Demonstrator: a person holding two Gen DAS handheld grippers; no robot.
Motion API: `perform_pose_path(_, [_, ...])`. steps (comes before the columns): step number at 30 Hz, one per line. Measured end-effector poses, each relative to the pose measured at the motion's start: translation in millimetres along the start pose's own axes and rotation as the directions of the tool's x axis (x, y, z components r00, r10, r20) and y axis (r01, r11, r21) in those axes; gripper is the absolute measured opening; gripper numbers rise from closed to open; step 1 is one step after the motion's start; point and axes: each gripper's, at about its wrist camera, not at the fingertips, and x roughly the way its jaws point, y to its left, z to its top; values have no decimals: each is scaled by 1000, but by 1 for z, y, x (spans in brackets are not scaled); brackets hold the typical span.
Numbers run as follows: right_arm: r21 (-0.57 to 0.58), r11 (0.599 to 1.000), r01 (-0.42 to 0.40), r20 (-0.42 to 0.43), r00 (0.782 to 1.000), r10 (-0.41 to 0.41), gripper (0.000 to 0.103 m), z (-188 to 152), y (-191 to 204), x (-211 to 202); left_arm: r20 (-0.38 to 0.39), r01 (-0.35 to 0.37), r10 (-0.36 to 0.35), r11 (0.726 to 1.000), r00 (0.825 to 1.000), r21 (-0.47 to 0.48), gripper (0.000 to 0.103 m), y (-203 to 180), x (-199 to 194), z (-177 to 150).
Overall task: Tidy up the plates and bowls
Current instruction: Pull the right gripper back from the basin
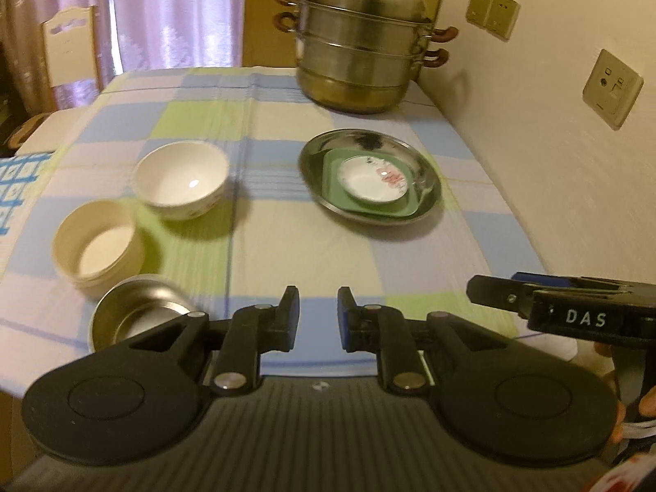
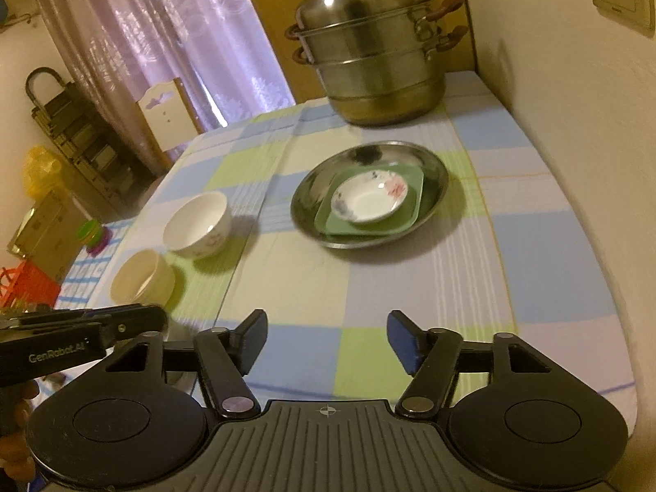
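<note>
A steel dish [image 1: 369, 141] on the right of the checked tablecloth holds a green square plate [image 1: 332, 188] with a white flowered saucer [image 1: 369, 180] on top. To the left stand a white bowl [image 1: 180, 180], a cream round bowl [image 1: 98, 242] and a small steel bowl [image 1: 135, 315]. My left gripper [image 1: 317, 299] hovers over the near cloth, its jaws a narrow gap apart with nothing between them. My right gripper [image 2: 326, 324] is wide open and empty, short of the steel dish [image 2: 369, 153].
A tall steel steamer pot [image 1: 361, 45] stands at the far end of the table beside the wall. The wall with its sockets [image 1: 613, 88] runs along the right edge. A chair [image 2: 164, 115] and a rack [image 2: 78, 131] stand beyond the left side.
</note>
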Motion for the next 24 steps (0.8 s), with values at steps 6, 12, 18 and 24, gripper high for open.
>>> perform_pose_path(6, [-7,999,-31,-18,999,31,73,-17,7,-6,-9,-44,44,998,999,-49,17,13,-22,-27])
perform_pose_path(12, [-14,998,-58,-18,998,58,79,-27,14,-8,-24,-78,76,994,997,-83,17,24,-38,-47])
perform_pose_path(18, [-34,995,-88,-17,996,88,80,-34,19,-7,-38,-102,98,988,994,-117,17,35,-49,-61])
perform_pose_path(24, [-49,994,-100,-55,994,97,80,-37,25,4,-55,-130,123,979,991,-159,17,59,-55,-72])
